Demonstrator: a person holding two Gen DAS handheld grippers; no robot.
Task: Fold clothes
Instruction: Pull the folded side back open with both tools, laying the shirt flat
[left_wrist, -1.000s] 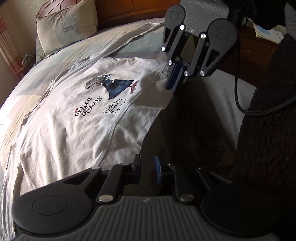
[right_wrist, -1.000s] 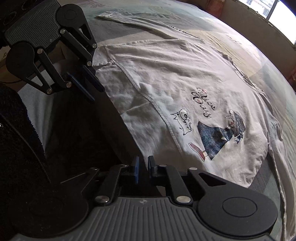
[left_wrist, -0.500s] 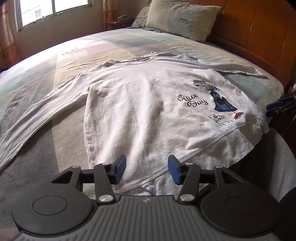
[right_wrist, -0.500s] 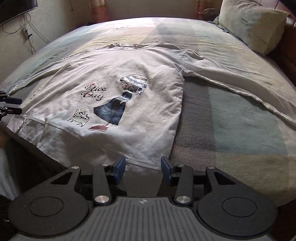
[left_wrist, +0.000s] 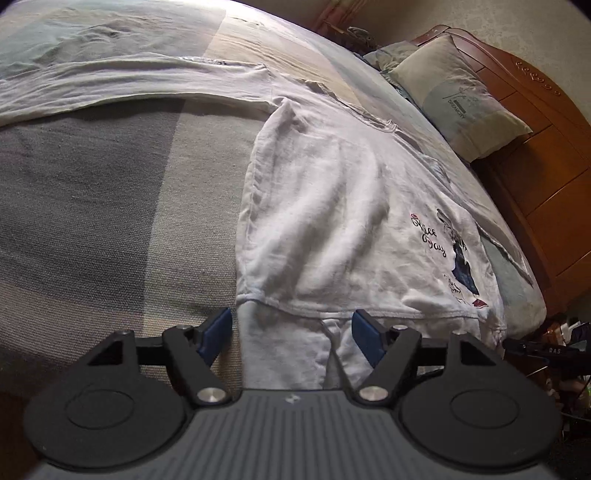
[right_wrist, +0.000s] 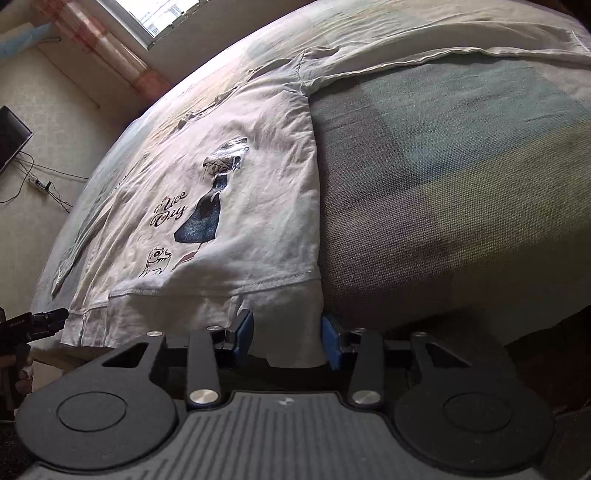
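Note:
A white long-sleeved shirt (left_wrist: 332, 221) with a "Nice Day" print lies flat, front up, on the bed; it also shows in the right wrist view (right_wrist: 229, 206). My left gripper (left_wrist: 291, 334) is open, its jaws on either side of the shirt's hem at one bottom corner. My right gripper (right_wrist: 286, 338) is open, its jaws on either side of the hem at the other bottom corner. One sleeve (left_wrist: 110, 85) stretches out across the bed; the other sleeve (right_wrist: 461, 55) stretches the opposite way.
The bed's striped cover (left_wrist: 110, 221) spreads around the shirt. A pillow (left_wrist: 458, 99) leans on the wooden headboard (left_wrist: 546, 177). A window (right_wrist: 155, 18) and a wall screen (right_wrist: 9, 136) are beyond the bed. The bed's edge is right at both grippers.
Both grippers went from shut to open and moved apart to the two bottom corners of the shirt, closing in on the hem, which now lies between each pair of jaws.

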